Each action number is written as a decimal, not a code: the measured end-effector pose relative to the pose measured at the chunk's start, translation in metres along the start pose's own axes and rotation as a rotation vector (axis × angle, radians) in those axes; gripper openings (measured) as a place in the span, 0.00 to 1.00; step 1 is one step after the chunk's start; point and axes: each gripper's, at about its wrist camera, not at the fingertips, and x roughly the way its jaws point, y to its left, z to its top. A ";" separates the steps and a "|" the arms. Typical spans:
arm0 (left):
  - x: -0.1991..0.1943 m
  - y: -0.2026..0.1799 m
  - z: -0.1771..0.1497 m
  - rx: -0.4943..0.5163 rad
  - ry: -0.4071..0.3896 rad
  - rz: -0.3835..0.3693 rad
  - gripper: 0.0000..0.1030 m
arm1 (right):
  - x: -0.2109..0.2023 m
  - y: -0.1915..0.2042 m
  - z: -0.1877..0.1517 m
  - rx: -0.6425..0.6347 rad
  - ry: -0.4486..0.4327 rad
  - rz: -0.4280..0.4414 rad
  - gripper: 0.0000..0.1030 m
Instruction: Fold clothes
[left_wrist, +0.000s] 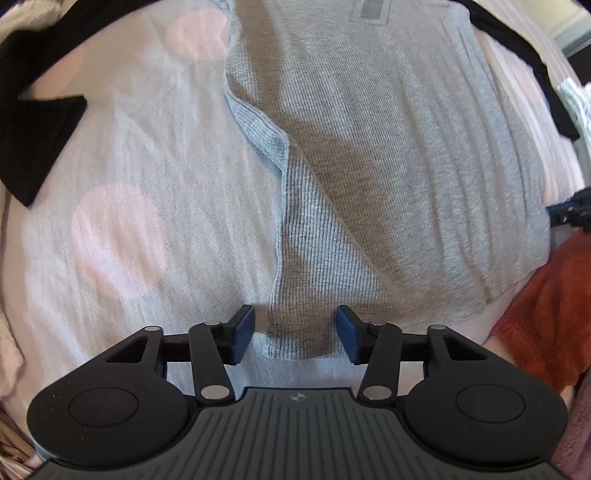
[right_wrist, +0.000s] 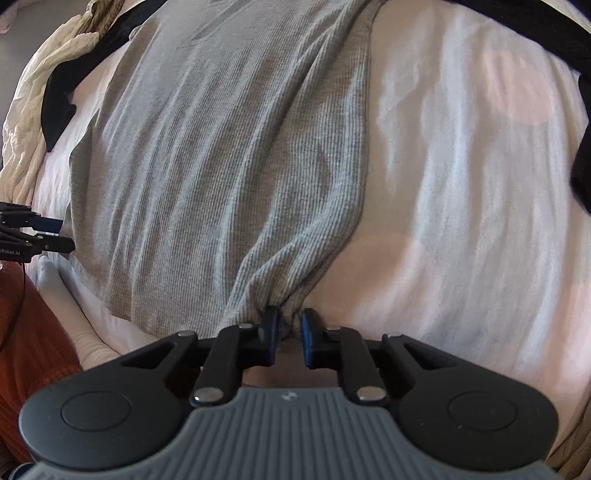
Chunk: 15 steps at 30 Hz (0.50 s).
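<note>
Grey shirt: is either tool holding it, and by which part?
The right tool pinches a bunched corner of the hem of the grey shirt. The left tool straddles the other hem corner with jaws apart, not gripping it yet.

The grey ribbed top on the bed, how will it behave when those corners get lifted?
The grey ribbed top will probably drape and sag: it already bunches into folds where the right gripper pinches its hem. It looks thin, so likely light. The left gripper stands open around the other corner, which may slip out unless clamped.
</note>
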 end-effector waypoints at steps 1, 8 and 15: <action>-0.001 -0.003 0.000 0.020 -0.003 0.019 0.21 | -0.002 0.000 -0.001 -0.001 -0.006 -0.001 0.10; -0.042 0.002 -0.015 0.015 -0.080 -0.024 0.03 | -0.060 -0.009 -0.019 0.041 -0.088 0.022 0.08; -0.084 0.000 -0.023 0.002 -0.126 -0.026 0.03 | -0.110 -0.001 -0.036 0.005 -0.122 -0.031 0.07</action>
